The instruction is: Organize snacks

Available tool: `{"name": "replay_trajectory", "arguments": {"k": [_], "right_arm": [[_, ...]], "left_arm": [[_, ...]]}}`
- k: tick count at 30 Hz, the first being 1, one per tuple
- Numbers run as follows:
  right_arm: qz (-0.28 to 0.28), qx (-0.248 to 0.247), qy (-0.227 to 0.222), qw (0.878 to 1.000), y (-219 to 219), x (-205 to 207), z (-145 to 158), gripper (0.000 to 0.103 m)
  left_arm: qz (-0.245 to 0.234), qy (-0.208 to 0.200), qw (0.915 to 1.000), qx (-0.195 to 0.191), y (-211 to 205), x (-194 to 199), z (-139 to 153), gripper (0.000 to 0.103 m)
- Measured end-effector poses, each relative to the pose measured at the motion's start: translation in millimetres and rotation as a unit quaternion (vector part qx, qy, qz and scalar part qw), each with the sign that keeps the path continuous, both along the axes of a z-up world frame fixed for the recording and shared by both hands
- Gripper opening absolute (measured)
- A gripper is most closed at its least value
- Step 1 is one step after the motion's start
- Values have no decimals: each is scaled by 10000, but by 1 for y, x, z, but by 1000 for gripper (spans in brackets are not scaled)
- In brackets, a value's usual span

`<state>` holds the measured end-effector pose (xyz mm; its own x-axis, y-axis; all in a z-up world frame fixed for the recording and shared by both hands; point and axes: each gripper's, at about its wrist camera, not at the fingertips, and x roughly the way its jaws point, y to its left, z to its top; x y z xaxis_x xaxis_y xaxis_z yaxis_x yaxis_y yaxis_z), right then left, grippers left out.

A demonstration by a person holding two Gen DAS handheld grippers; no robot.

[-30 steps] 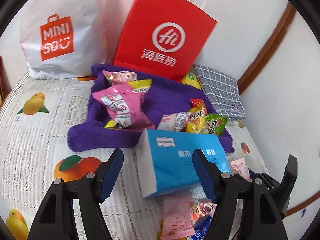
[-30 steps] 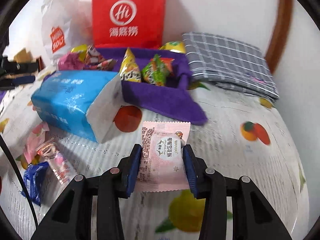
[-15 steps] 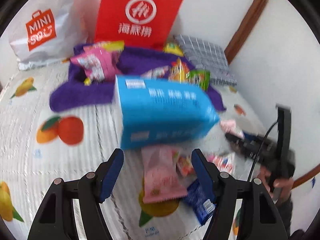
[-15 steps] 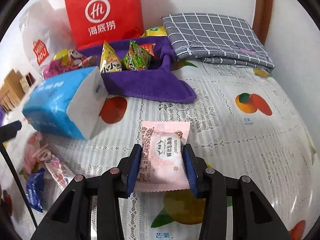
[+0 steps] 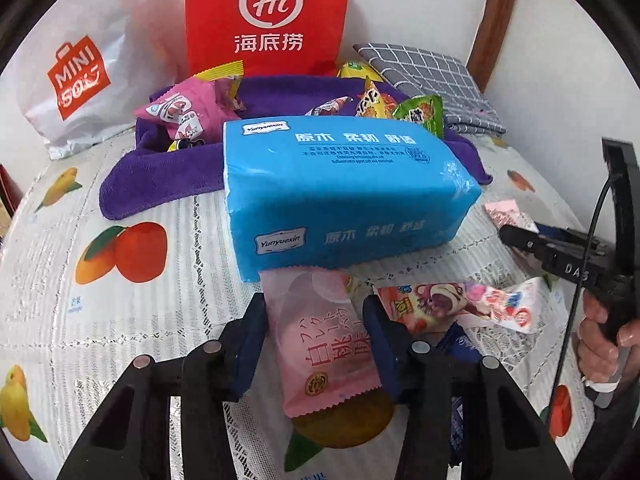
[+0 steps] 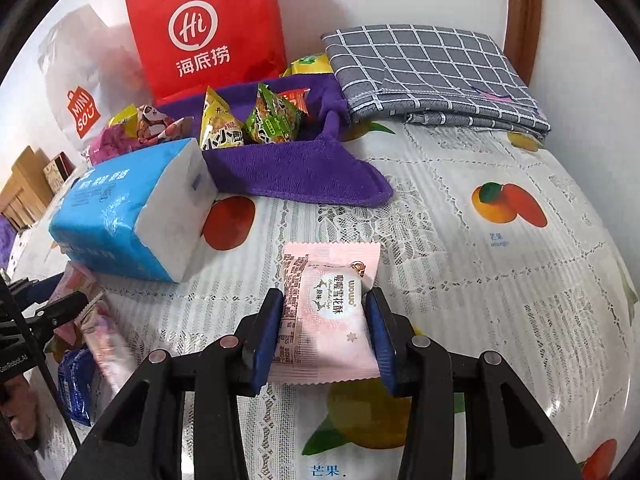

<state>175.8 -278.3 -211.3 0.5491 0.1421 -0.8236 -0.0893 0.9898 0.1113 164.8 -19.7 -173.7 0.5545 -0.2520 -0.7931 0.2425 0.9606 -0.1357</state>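
My left gripper (image 5: 316,340) straddles a pink snack packet (image 5: 320,336) lying on the tablecloth in front of a blue tissue pack (image 5: 340,188); the blue pads sit at its sides, contact unclear. My right gripper (image 6: 324,332) is shut on a pale pink snack packet (image 6: 324,312), held just above the cloth. A purple towel tray (image 6: 304,164) behind the tissue pack holds several snack packets, also in the left wrist view (image 5: 160,176). A strawberry-bear packet (image 5: 460,304) and a blue packet (image 5: 456,344) lie right of my left gripper.
A red Hi paper bag (image 5: 268,20) and a white Miniso bag (image 5: 76,76) stand against the wall behind the tray. A folded grey checked cloth (image 6: 432,80) lies at the back right. The fruit-print tablecloth (image 6: 500,280) covers the table.
My left gripper has moved forward and down and narrowed around the pink packet by the tissue pack. My right gripper has kept its packet and drifted slightly toward the tray.
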Motion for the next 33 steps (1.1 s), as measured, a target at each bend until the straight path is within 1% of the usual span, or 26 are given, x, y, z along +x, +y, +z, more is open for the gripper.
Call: {"name": "replay_trajectory", "arguments": {"k": [2,5,9,11,15,19,22,26,30,33], "right_arm": [[12,-75,2,10000,3,1,0,44],[42,-169,6,9998,6,1,0,45],[40,-92,-1,9999,3,0,0,46],[33,-28,-9,10000,1,-1,0,46],[-10,151,-34,9999,-4,-1,0,44],[-20,167,-37,9999,-4,0,0,42],[-39,307,-59,9995,-8,0,1,41],[-144,356,-75,9992,-12,0,2,41],[-203,400,-86,9990,-13,-1,2,41],[-207,296,-132,9993,-9,-2,4,40]], "left_arm": [[4,7,10000,-28,1,-1,0,46],[-7,-10,9998,186,-6,-1,0,47],[-22,-24,9993,365,-11,-1,-1,47],[-23,-30,9993,380,-11,-2,-1,47],[-8,-29,9997,254,-9,-2,-2,46],[115,-16,9999,29,1,-1,-1,42],[291,-9,9996,30,5,-5,0,40],[407,90,9991,-19,8,-17,3,39],[579,30,9982,-156,15,-32,23,39],[753,-48,9967,-309,22,-41,42,39]]}}
